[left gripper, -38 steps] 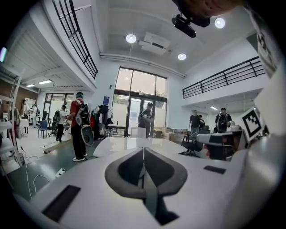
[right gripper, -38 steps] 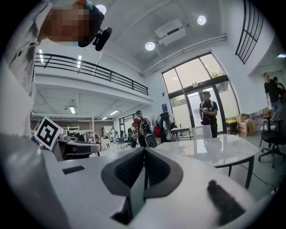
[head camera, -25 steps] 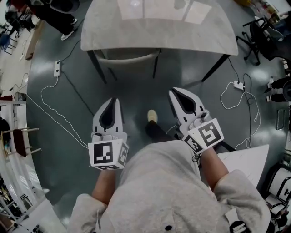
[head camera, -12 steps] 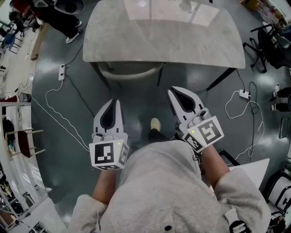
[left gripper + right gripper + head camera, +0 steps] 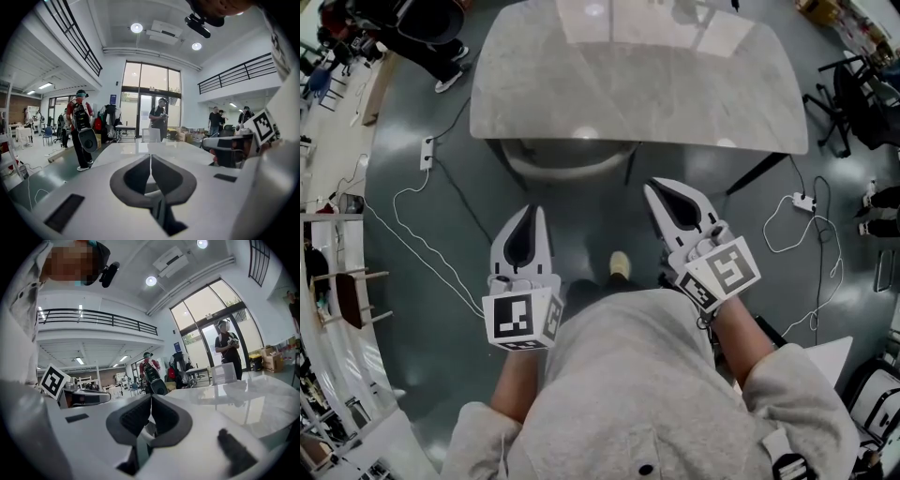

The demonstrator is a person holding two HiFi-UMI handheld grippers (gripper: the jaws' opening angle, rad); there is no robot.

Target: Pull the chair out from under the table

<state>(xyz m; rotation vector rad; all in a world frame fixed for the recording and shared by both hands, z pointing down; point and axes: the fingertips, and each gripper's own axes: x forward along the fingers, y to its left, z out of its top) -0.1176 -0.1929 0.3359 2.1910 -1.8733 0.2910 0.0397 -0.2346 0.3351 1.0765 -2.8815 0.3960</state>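
1. the chair [image 5: 568,156] sits at the upper middle of the head view, tucked under the near edge of the desk [image 5: 637,75].
2. only its backrest shows: a pale, off-white band that curves from left to right and looks smooth. the seat is hidden beneath the desk top.
3. dark legs slant down at both ends of the backrest. i cannot tell which are the chair's and which the desk's.
4. the desk top is pale and marbled, with rounded corners and light glare on it. it fills the top of the frame.
5. the left gripper [image 5: 534,210] is at the lower left of centre and points up the frame towards the chair. it is well apart from the chair, and its jaws are pressed together with nothing between them.
6. the right gripper [image 5: 660,186] is at the right of centre and slants up and to the left. its jaws are also pressed together and empty, with the tip near the desk edge in the picture but touching nothing.
7. each gripper carries a cube [image 5: 523,319] with square markers at its rear, just above the person's wrists.
8. a shoe [image 5: 620,263] shows on the grey floor [image 5: 581,216] between the grippers.
9. a white cable [image 5: 412,234] trails over the floor at the left.
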